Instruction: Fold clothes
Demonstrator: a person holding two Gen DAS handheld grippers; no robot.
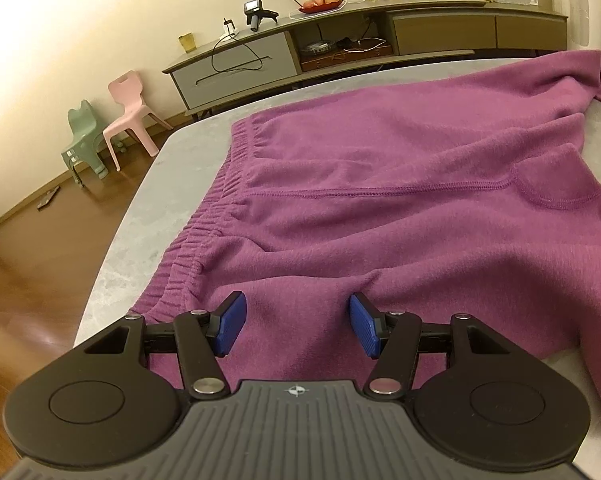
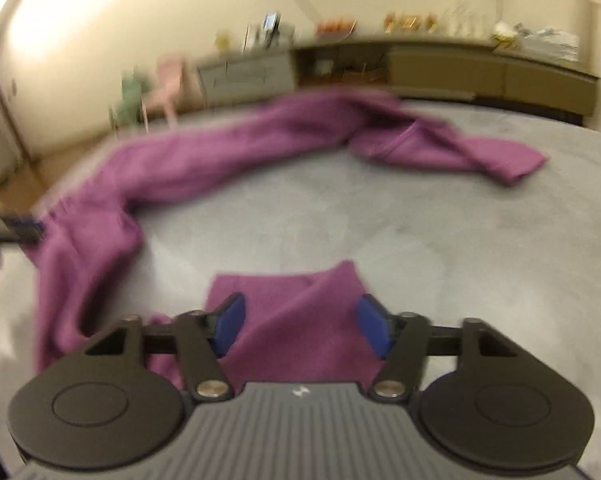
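The left gripper is hovering wide open over the purple trousers' waistband end. The right gripper is also gaping wide, seemingly above a trouser leg end, though blur is obscuring contact.

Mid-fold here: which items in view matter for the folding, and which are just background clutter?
Job:
purple trousers
grey table
left tool, open over the waistband end
right tool, open over a trouser leg end

Lying about:
pink chair
green chair
sideboard
fruit dish
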